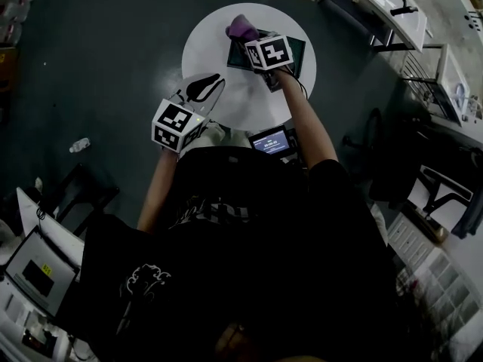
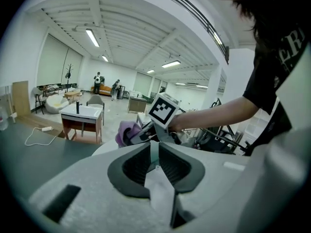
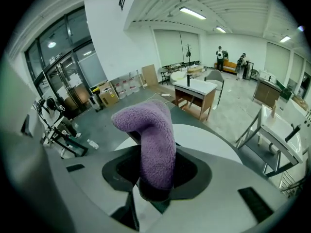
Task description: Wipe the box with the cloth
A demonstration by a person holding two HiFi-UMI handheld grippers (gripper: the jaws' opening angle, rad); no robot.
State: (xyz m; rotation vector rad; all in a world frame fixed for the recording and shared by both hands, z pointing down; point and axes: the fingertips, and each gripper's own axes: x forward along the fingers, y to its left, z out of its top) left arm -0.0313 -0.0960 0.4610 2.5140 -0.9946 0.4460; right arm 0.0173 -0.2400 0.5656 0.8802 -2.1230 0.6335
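Note:
A dark green box [image 1: 290, 57] lies flat on the far side of the round white table [image 1: 211, 40]. My right gripper [image 1: 249, 40] reaches over the box's left end and is shut on a purple fleecy cloth [image 1: 241, 27]. In the right gripper view the cloth [image 3: 151, 140] stands up out of the closed jaws and hides the box. My left gripper [image 1: 205, 87] hovers at the table's near left edge, apart from the box, jaws shut with nothing held. The left gripper view shows the right gripper's marker cube [image 2: 163, 109] and the cloth [image 2: 124, 133] ahead.
A small lit screen [image 1: 272, 140] sits just under the table's near edge. White desks [image 1: 392, 6] and racks stand at the upper right. A black chair [image 1: 83, 191] and an open case [image 1: 34, 270] are at the lower left, with a bottle [image 1: 79, 145] on the floor.

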